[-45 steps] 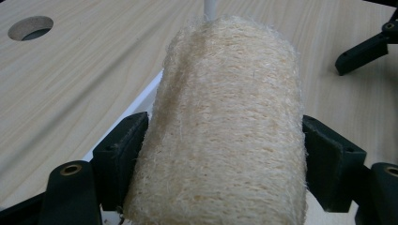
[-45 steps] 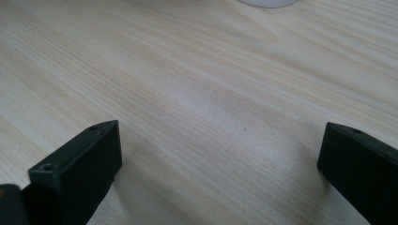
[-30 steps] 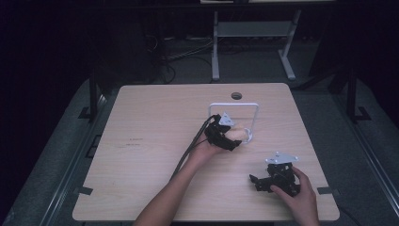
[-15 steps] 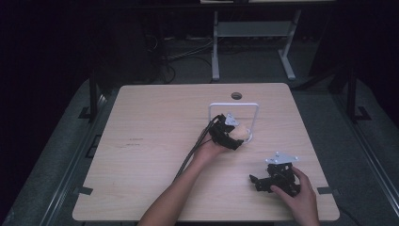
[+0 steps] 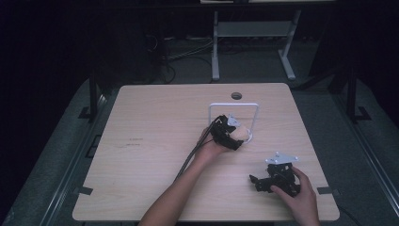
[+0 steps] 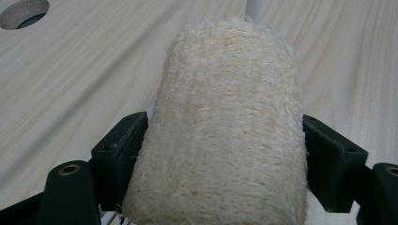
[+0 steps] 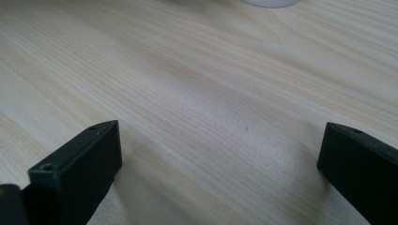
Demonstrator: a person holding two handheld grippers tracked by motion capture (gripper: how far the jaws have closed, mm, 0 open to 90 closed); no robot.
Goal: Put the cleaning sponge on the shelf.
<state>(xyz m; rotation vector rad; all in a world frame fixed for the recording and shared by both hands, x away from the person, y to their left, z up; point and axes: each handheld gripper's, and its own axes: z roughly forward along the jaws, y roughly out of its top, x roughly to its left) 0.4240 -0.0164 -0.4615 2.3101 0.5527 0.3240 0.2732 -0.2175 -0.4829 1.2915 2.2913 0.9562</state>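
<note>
Left tongs (image 6: 220,154) pinching loofah roll (image 6: 225,126), long axis pointing away between jaws, right tongs (image 7: 220,173) spread

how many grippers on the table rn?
2. Left gripper mid-table by the white frame, clamped on a loofah. Right gripper near the table's front right, jaws open.

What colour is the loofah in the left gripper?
Pale cream, with a coarse fibrous weave; the loofah shows best in the left gripper view.
</note>
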